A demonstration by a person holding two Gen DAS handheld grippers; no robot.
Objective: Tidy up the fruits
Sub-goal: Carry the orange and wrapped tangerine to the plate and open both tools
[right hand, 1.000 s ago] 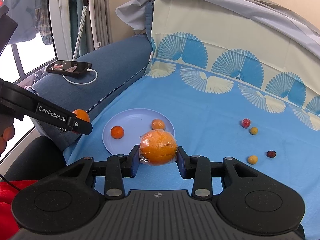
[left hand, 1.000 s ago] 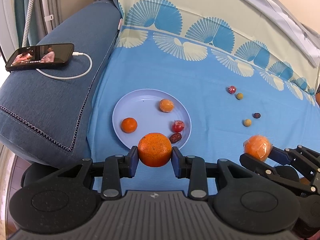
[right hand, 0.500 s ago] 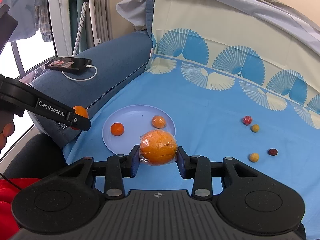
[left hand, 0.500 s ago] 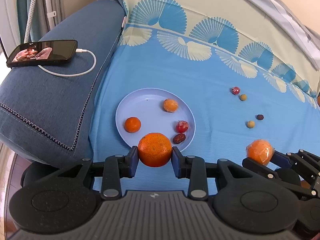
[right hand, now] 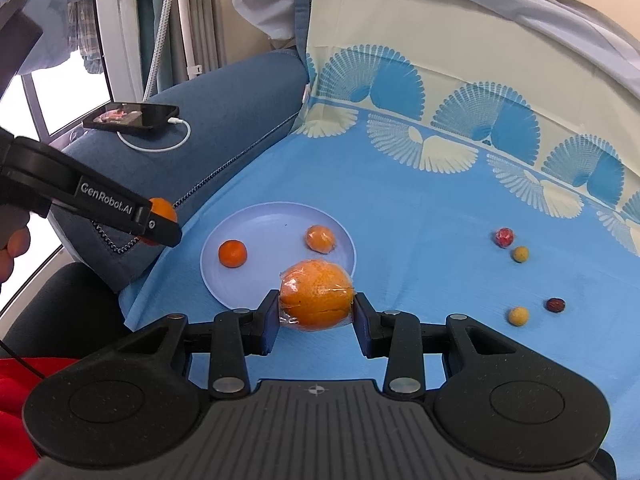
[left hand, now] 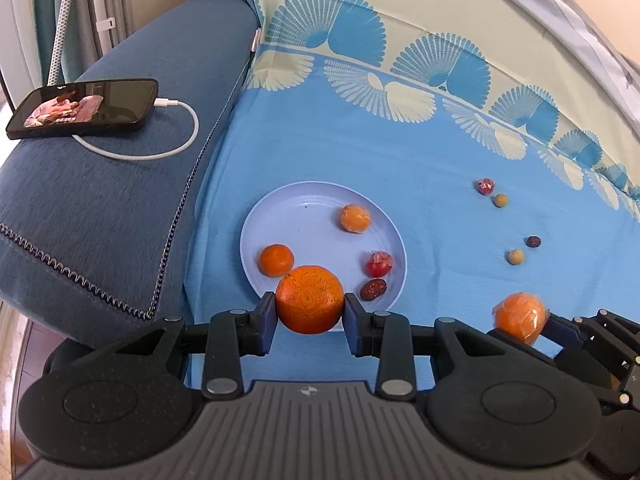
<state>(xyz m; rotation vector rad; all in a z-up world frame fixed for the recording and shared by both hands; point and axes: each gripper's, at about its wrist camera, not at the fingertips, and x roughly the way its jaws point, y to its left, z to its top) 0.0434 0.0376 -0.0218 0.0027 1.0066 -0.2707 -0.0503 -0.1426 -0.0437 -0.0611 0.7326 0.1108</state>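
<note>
Plate: the round pale-blue plate (left hand: 280,216) lies on the blue fan-patterned sheet (left hand: 400,152) over the sofa seat, beside the dark-blue armrest.
Already on plate: a small bare tangerine (left hand: 276,260), a small film-wrapped tangerine (left hand: 355,218), a red wrapped fruit (left hand: 379,264) and a dark-red date (left hand: 373,289).
Left hand-held gripper (left hand: 310,318): clamped on a large bare orange (left hand: 310,299), held over the plate's near rim; not yet set down.
Right hand-held gripper (right hand: 316,320): clamped on a large film-wrapped orange (right hand: 317,294), held over the sheet by the plate's near right edge; also not yet placed.
Left on the sheet: well right of the plate, a second red wrapped fruit (left hand: 485,186), two small yellow-green round fruits (left hand: 501,200) (left hand: 516,257) and a second dark date (left hand: 533,241).
Progress: judged about midway. Four pieces are plated, two are in the air and four await collection.
Next: likely both oranges go down on bare parts of the plate, then the small fruits follow.
</note>
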